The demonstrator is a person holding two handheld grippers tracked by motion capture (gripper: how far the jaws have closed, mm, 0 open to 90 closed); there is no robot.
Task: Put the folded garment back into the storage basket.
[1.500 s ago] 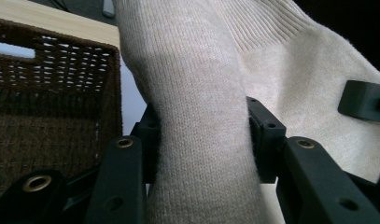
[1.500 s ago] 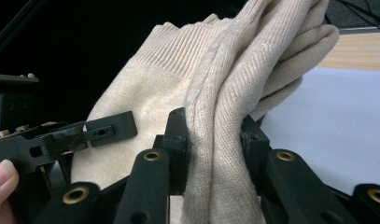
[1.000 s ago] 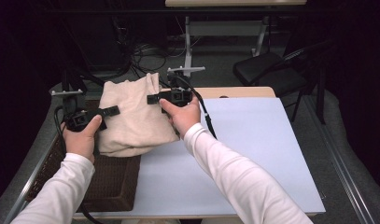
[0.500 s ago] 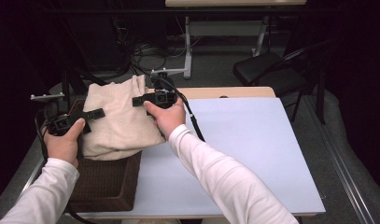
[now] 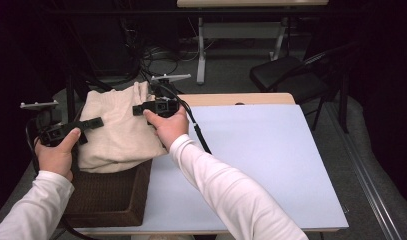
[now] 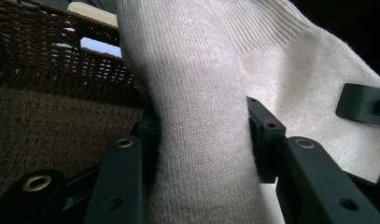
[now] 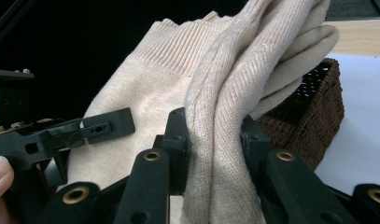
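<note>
Sweater held over the basket by both tools

Sweater [image 5: 118,127], cream knit, hangs over the brown wicker basket [image 5: 108,195] at the desk's [image 5: 271,165] eight o'clock corner. Left tool [image 5: 93,122] is clenched on a fold at the sweater's nine o'clock edge; right tool [image 5: 138,109] grips a bunched fold at its one o'clock edge. Between the jaws, each tool's own view shows thick knit pinched tight.

The sweater [image 5: 118,127] hangs over the basket [image 5: 111,197], at the table's [image 5: 271,165] left.
</note>
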